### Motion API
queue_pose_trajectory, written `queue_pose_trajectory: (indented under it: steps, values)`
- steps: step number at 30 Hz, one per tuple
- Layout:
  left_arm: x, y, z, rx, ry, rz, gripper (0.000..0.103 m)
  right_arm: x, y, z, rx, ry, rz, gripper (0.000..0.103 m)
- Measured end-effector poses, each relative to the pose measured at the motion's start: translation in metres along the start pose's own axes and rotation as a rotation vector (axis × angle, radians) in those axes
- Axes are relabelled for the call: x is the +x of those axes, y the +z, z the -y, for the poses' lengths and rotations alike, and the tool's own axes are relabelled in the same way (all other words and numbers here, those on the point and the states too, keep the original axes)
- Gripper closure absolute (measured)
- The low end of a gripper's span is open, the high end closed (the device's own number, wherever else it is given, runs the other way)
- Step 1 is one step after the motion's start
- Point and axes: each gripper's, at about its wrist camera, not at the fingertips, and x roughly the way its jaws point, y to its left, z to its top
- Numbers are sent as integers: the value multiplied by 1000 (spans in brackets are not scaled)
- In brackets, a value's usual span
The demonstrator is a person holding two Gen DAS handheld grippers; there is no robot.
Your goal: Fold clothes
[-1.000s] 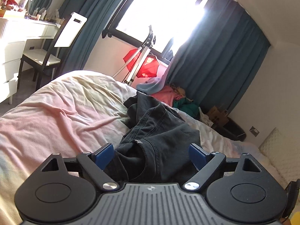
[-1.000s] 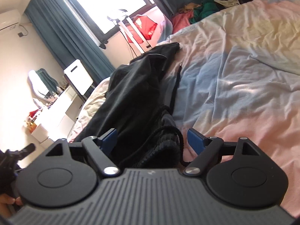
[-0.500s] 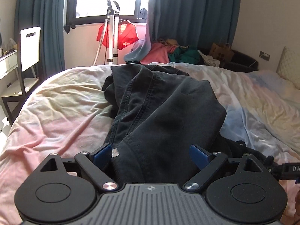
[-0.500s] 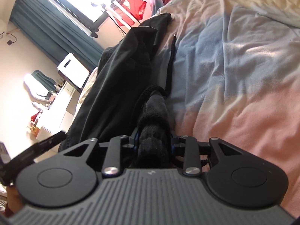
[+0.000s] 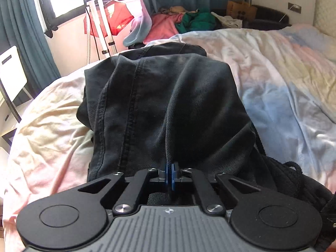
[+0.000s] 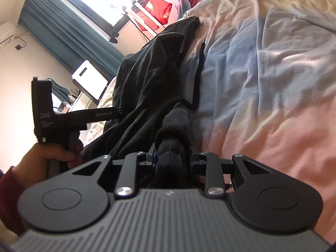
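Note:
Dark grey-black trousers (image 5: pixel 168 105) lie lengthwise on the bed, stretching away toward the window; they also show in the right wrist view (image 6: pixel 151 79). My left gripper (image 5: pixel 170 171) is shut on a fold of the trousers' near edge. My right gripper (image 6: pixel 171 159) is shut on the bunched waistband, whose black drawstring (image 6: pixel 198 71) trails over the sheet. The left gripper and the hand holding it show at the left of the right wrist view (image 6: pixel 63 124).
The bed has a rumpled pastel duvet (image 5: pixel 283 84), also in the right wrist view (image 6: pixel 273 73). Beyond the bed's far end are a white stand (image 5: pixel 100 27), a red cloth (image 5: pixel 117 19), piled clothes (image 5: pixel 184 21), a paper bag (image 5: pixel 241 10) and a white chair (image 5: pixel 10 73).
Both grippers went from open to shut on the trousers: the right closed on the waistband first, then the left closed on the near edge. The left view swung right.

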Motion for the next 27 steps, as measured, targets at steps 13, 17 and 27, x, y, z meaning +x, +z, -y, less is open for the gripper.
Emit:
queue_pose_trajectory:
  steps: [13,17,27]
  values:
    - [-53,-62,-131,-382,252,54,95,-5,-4,-7,-26,-10,5,73]
    - [-68,-100,-141,-421,212,78,67,-6,-6,-8,-33,-15,-5,73]
    - [-132,-183,-146,-788,-77,36,15,-16,-3,-9,8,15,1,73]
